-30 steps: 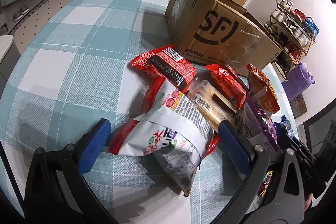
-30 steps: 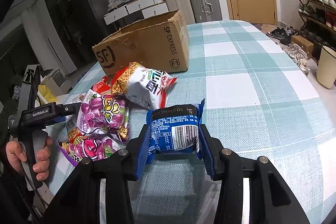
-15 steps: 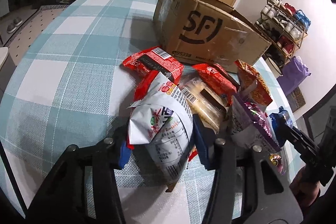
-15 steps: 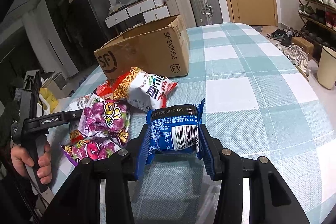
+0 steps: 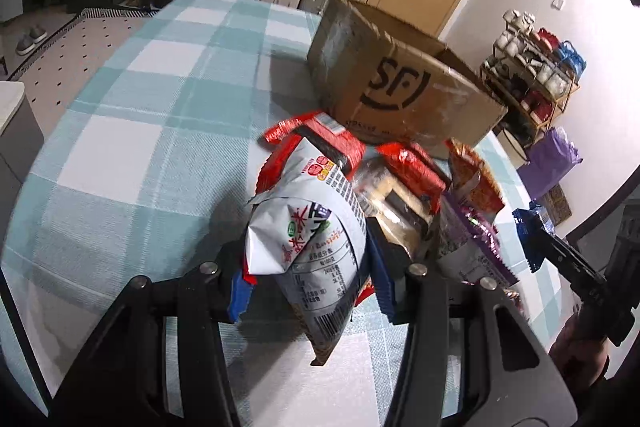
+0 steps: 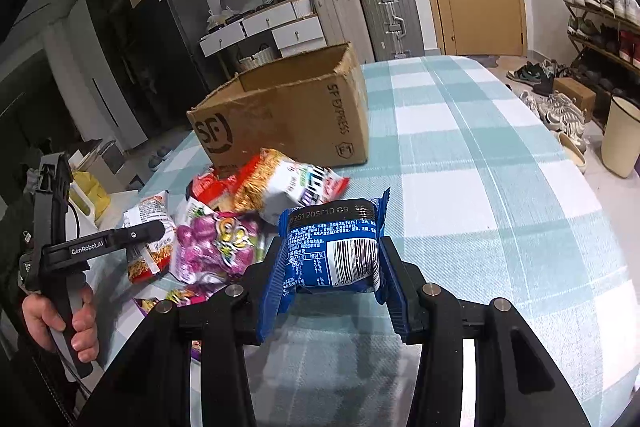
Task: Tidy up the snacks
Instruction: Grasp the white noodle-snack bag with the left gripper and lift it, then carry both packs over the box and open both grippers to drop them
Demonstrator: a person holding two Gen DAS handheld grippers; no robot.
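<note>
Between the blue pads of the left gripper [image 5: 308, 277], a white snack bag [image 5: 310, 231] is pinched at its sides, the jaws drawn in close on it. Its long axis runs along the gripper's pointing line, from the sealed bottom edge hanging near 6 o'clock in the left wrist view up to the top end at about 12 o'clock, where it overlaps a red packet [image 5: 316, 139]; the printed back faces the camera. Beyond it, toward 1 o'clock, stands the open cardboard box [image 5: 400, 95] on the checked tablecloth [image 5: 132, 131], with more packets heaped between bag and box, among them a purple bag [image 5: 468, 247] at 3 o'clock. On the right wrist view, the right gripper [image 6: 334, 287] is clamped narrowly on a blue packet [image 6: 332, 247], squeezed at both sides so that it bulges; its barcode side faces the camera, and its crimped ends sit at the upper right and lower left, so the long axis leans a little across the jaws. At 9 o'clock in that view a hand [image 6: 60, 323] grips the handle of the other gripper. The box lies at 11 o'clock, opening upward.
</note>
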